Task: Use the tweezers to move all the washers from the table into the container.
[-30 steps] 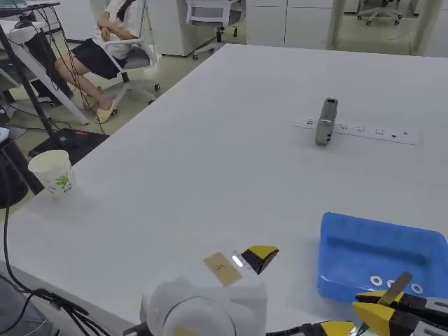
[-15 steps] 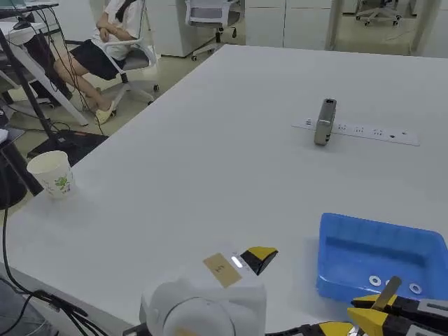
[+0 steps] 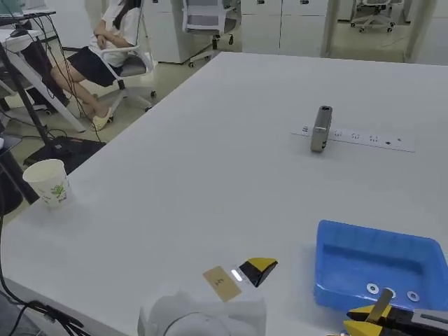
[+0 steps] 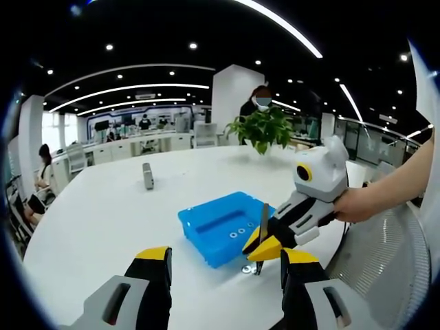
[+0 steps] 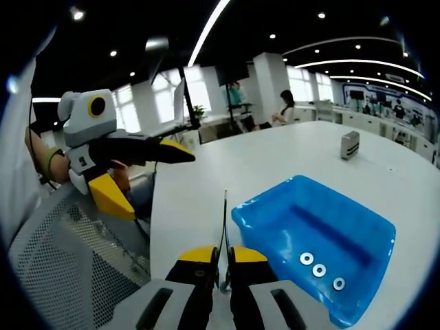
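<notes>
3 washers in 1 container; right tongs tight around tweezers, left tongs apart

The white flat table top is seen to be smooth and matt. A soft sheen is shown by the blue rectangular plastic container at five o'clock in the head view, and the small round silver washers in it are of bright metal. The thin grey tweezers appear metallic. The right gripper is tipped with smooth yellow plastic. At nine o'clock, a white paper cup looks matt.
</notes>
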`<state>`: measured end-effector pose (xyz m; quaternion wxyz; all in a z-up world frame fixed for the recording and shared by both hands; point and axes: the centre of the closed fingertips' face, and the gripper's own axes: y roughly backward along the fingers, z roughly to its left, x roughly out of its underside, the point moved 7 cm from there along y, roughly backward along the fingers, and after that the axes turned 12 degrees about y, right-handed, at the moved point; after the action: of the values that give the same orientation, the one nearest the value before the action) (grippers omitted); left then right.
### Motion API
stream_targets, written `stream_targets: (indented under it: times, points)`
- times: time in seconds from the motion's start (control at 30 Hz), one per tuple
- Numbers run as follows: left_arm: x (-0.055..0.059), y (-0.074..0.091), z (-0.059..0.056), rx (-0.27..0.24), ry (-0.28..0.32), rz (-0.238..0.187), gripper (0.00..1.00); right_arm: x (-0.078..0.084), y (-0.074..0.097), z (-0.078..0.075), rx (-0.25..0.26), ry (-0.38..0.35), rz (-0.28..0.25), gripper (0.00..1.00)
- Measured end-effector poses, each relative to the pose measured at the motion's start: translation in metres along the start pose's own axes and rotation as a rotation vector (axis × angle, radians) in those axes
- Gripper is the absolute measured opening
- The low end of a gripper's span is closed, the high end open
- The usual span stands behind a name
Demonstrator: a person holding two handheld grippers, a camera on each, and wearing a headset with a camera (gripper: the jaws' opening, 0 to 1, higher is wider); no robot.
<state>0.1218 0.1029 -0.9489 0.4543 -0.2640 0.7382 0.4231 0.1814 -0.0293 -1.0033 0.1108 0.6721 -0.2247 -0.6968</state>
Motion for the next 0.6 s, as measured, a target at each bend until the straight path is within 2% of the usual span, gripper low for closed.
stream_targets:
  times: [0.3,0.5,0.6]
  points:
    - [0.0009,-0.0009,-0.0018,0.011,-0.005,0.010,0.64,0.0016,0.0021,0.0010,0.020,-0.006,-0.014,0.04]
    - [0.0015,-0.0017,-0.0027,0.018,-0.007,0.017,0.64,0.0039,0.0026,0.0053,0.031,0.011,-0.029,0.03]
    - [0.0015,-0.0018,-0.0024,0.020,-0.004,0.017,0.63,0.0047,0.0044,0.0073,0.051,0.046,-0.025,0.02]
